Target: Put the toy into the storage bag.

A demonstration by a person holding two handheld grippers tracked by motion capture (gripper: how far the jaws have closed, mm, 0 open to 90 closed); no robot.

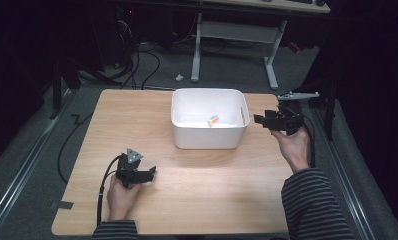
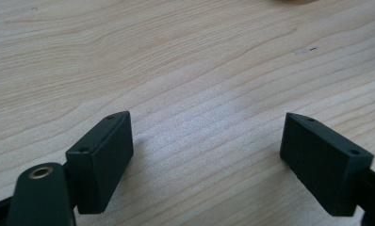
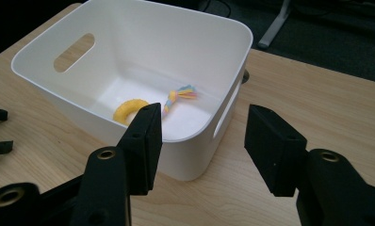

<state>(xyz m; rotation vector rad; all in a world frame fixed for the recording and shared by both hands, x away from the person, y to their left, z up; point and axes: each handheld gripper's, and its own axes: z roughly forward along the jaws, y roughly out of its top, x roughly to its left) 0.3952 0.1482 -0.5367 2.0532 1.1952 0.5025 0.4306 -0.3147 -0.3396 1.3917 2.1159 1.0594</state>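
A white plastic bin point(image 1: 209, 137) with cut-out handles stands on the wooden table point(image 1: 137, 120), right of its middle. Inside it lies a yellow ring toy with a coloured rope tail point(image 1: 213, 120), which the right gripper view shows on the bin's floor point(image 3: 131, 107). My right gripper point(image 1: 259, 120) hovers just right of the bin, pointing at it, open and holding nothing point(image 3: 202, 136). My left gripper point(image 1: 151, 172) rests low over the near left part of the table, open, with bare wood between its jaws point(image 2: 207, 141).
The bin point(image 3: 129, 47) has a handle slot in each end wall. Beyond the table stand a white desk frame point(image 1: 234, 35) and cables point(image 1: 142, 60) on the dark floor. Bare wood lies between the two grippers.
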